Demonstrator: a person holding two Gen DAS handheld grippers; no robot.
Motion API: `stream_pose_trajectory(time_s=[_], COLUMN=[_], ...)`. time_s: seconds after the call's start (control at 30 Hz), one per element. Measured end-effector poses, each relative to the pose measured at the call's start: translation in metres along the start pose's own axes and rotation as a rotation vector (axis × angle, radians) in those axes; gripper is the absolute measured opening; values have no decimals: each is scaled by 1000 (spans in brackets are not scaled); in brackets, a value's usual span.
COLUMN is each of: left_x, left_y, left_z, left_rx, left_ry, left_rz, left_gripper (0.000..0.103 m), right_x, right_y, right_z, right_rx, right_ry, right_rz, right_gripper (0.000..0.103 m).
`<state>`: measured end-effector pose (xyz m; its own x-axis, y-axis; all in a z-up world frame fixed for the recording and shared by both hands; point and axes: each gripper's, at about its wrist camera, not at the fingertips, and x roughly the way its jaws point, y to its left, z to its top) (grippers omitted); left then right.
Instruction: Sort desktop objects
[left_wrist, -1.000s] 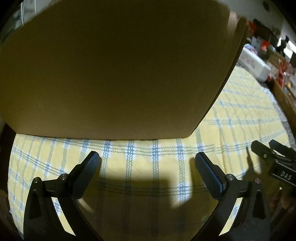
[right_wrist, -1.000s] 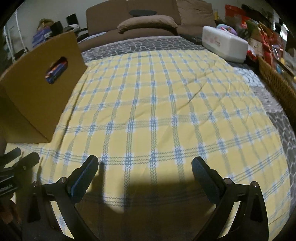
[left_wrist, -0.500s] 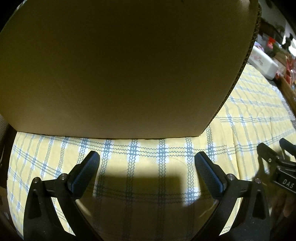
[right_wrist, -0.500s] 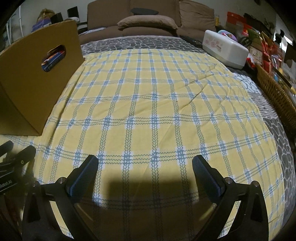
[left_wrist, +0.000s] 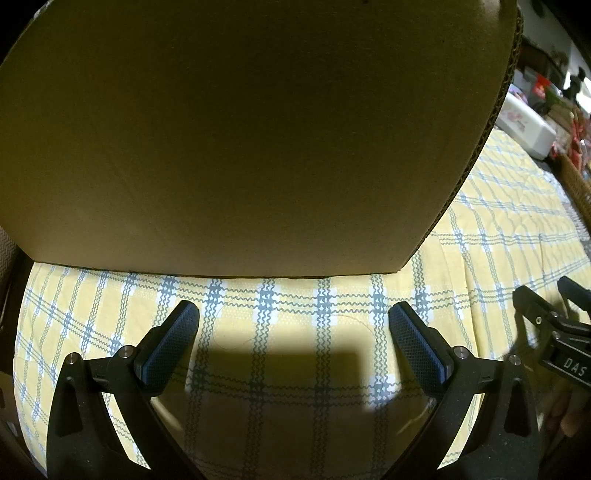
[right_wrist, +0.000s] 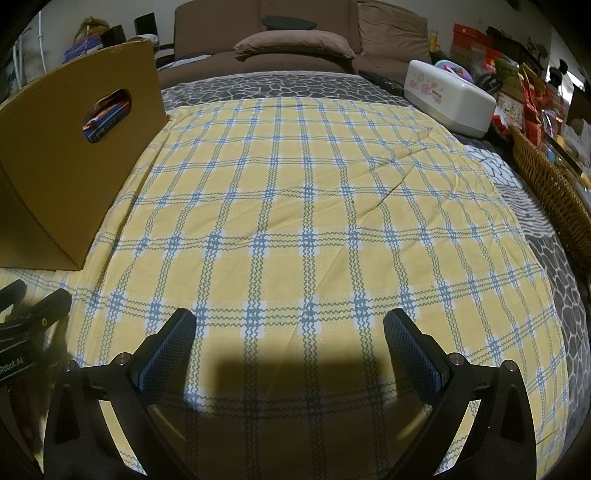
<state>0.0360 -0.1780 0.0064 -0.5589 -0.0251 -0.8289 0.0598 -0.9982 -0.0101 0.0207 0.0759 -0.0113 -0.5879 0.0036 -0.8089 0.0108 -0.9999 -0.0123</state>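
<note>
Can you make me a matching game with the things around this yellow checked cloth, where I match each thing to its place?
Things:
1. cardboard box
2. white plastic case
3. wicker basket
4. brown pillow

Places:
A. far end, on the couch
B. right edge, past the cloth
C. left side, standing on the cloth
D. far right corner, beyond the cloth

Pairs: 1-C, 2-D, 3-B, 4-A
</note>
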Motion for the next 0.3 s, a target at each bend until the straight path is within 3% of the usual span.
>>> stream_pose_trajectory(time_s=[0.3], left_x=[-2], left_y=[-1], left_z=[1], left_rx=[0], left_ry=[0], left_rz=[0], left_gripper=[103], right_x=[0], right_y=[0], right_z=[0], right_rx=[0], right_ry=[0], right_rz=[1], right_gripper=[103])
